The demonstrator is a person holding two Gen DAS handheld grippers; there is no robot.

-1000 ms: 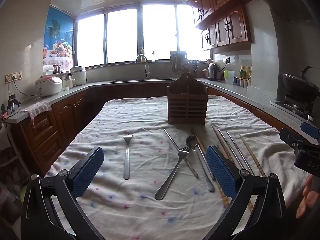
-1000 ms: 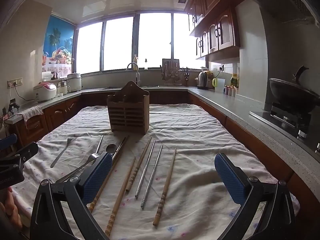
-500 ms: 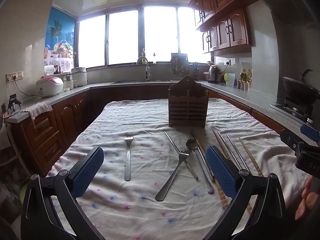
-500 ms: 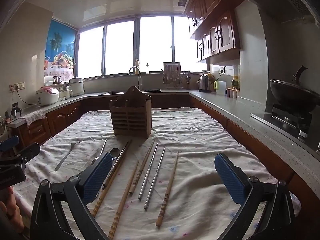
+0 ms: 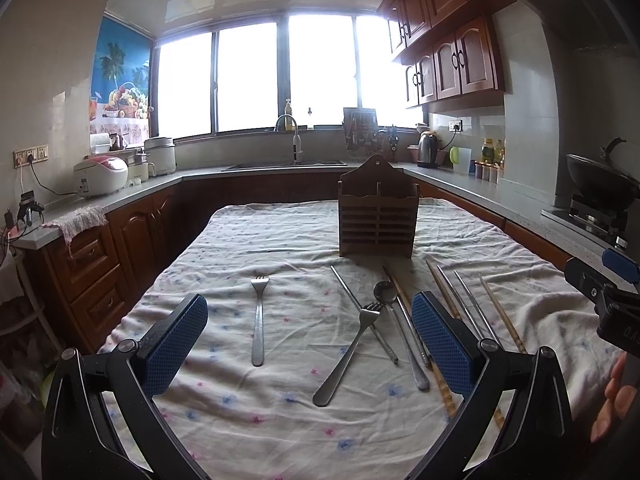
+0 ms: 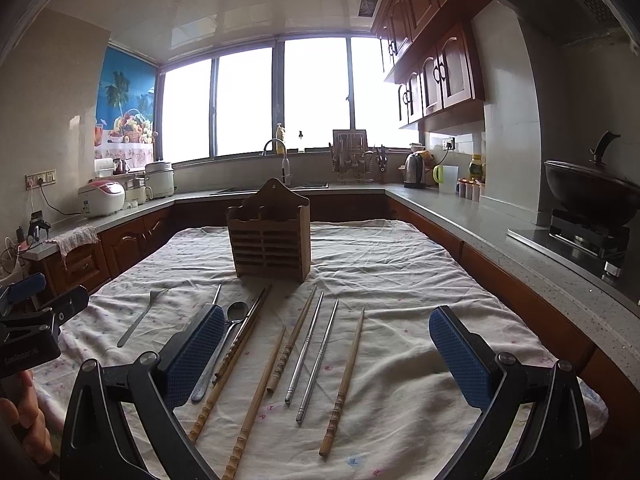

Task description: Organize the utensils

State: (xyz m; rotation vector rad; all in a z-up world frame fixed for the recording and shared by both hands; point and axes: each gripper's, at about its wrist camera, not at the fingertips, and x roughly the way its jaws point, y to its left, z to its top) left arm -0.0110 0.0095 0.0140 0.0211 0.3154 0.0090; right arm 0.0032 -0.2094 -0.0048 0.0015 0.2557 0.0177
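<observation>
Nothing is picked up yet; this looks like the start, with both tongs hovering over the cloth [image 6: 400, 272], jaws wide apart and empty. One wooden holder [image 6: 270, 236] stands ahead of both, its slots apparently empty. Next comes lowering onto a single piece and closing. Between and ahead of the right tongs [image 6: 328, 352] lie about five wooden chopsticks [image 6: 342, 384] and two metal ones [image 6: 312, 344]. Ahead of the left tongs [image 5: 310, 340]: two forks [image 5: 258, 320], one spoon [image 5: 400, 328], one more metal chopstick.
</observation>
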